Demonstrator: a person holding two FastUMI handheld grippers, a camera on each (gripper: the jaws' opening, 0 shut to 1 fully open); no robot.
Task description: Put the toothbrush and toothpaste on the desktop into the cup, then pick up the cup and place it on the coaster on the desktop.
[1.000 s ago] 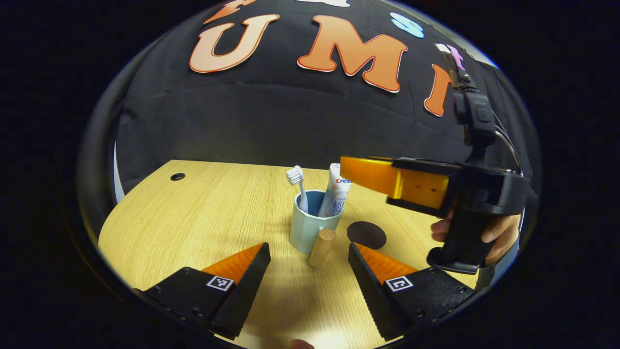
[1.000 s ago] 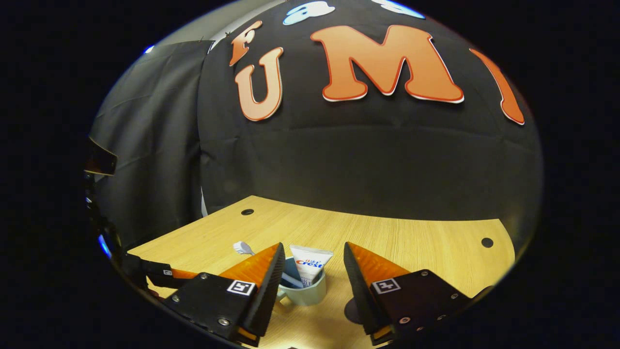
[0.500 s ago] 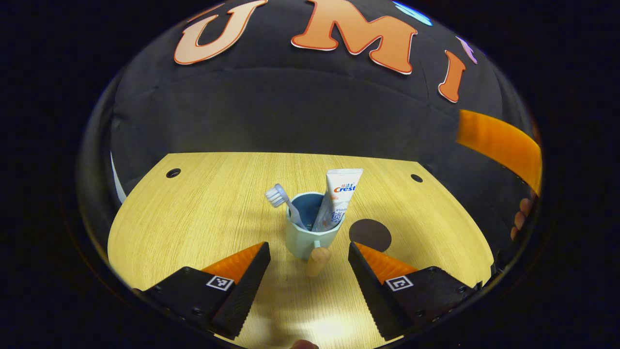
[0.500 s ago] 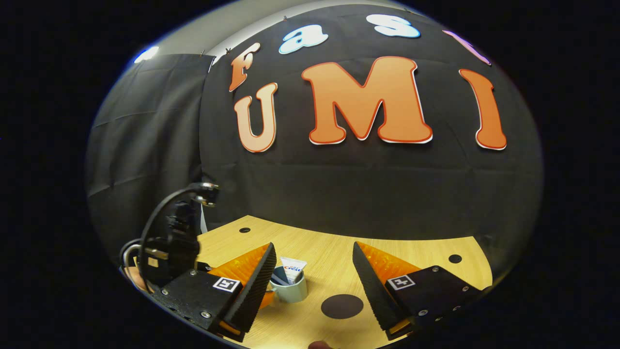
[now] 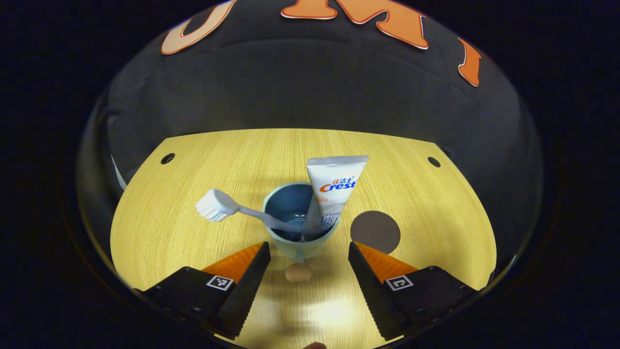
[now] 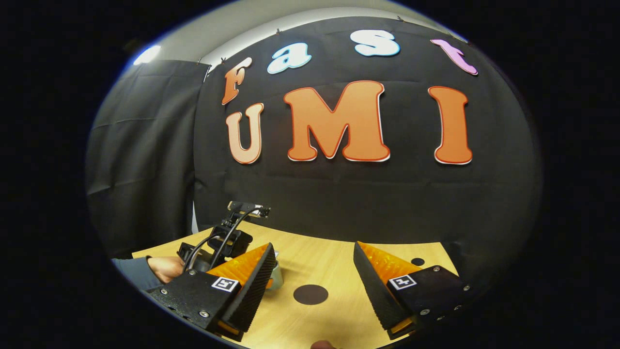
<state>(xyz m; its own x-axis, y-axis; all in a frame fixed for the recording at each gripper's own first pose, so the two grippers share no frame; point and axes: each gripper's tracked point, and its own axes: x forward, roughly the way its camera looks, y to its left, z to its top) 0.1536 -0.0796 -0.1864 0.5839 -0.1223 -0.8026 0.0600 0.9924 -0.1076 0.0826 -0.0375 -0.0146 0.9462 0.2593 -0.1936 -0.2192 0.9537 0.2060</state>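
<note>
Now the left hand-held gripper (image 5: 306, 252) hangs wide open and empty over the cup (image 5: 298, 220), whose stubby handle (image 5: 298, 273) points back between its fingers, toothbrush (image 5: 232, 211) and toothpaste (image 5: 329, 194) inside, coaster (image 5: 375, 231) just beside on the desk (image 5: 193, 194), while the right hand-held gripper (image 6: 310, 278), equally open, holds nothing.

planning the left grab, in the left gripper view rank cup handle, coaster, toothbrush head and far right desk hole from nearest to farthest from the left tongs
1. Cup handle, between the open left tongs.
2. Coaster, just ahead on the right.
3. Toothbrush head, ahead on the left; close to the coaster's rank.
4. Desk hole, far right at the back.
</note>
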